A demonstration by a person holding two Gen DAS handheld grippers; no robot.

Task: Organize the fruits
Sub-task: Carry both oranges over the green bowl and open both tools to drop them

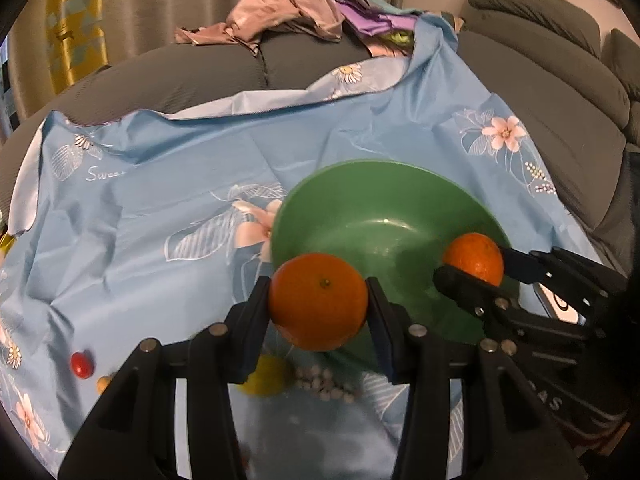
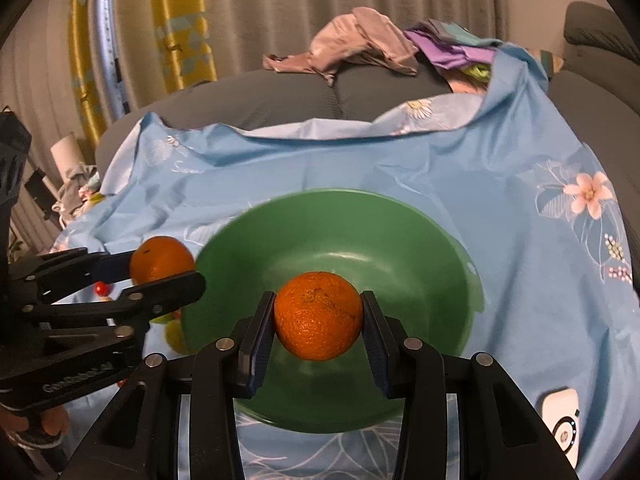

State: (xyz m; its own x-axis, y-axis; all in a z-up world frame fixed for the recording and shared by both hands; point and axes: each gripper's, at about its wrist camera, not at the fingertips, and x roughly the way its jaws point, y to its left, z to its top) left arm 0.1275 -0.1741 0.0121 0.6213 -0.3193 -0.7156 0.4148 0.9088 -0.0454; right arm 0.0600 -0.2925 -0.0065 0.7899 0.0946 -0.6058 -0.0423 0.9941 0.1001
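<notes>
A green bowl sits empty on a blue flowered cloth. My left gripper is shut on an orange just above the bowl's near-left rim. In the right wrist view that same gripper comes in from the left with its orange beside the bowl's left rim. My right gripper is shut on a second orange held over the bowl's inside. The left wrist view shows it at the bowl's right side with that orange.
On the cloth left of the bowl lie a small red fruit, a small orange-yellow one and a yellow fruit. A white device lies at the near right. Clothes are heaped on the grey sofa behind.
</notes>
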